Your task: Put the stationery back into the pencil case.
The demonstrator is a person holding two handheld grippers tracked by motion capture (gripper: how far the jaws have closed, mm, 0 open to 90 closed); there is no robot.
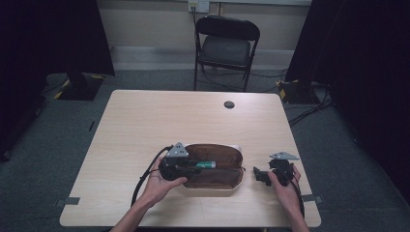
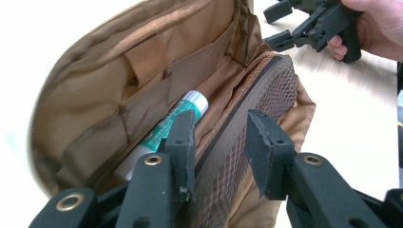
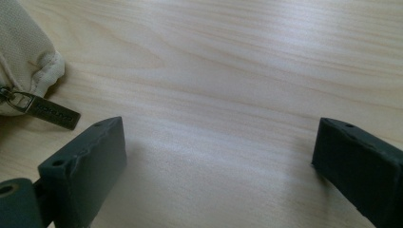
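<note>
Straddling mesh divider (image 2: pixel 247 142) of open pouch (image 1: pixel 212 169), left gripper (image 2: pixel 218 142) jaws parted, ungripping; tube (image 2: pixel 185 116) beside left jaw.

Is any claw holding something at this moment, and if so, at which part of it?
The right claw is open over the bare table, holding nothing. The left claw straddles the mesh divider of the open pouch; whether it grips cannot be told.

Both grippers are black. The left gripper (image 1: pixel 191 167) has a grey triangle plate and a black cable. Its fingers (image 2: pixel 183 142) have brass-coloured rivets. The right gripper (image 1: pixel 258 175) also carries a grey plate. Forearms are bare.
</note>
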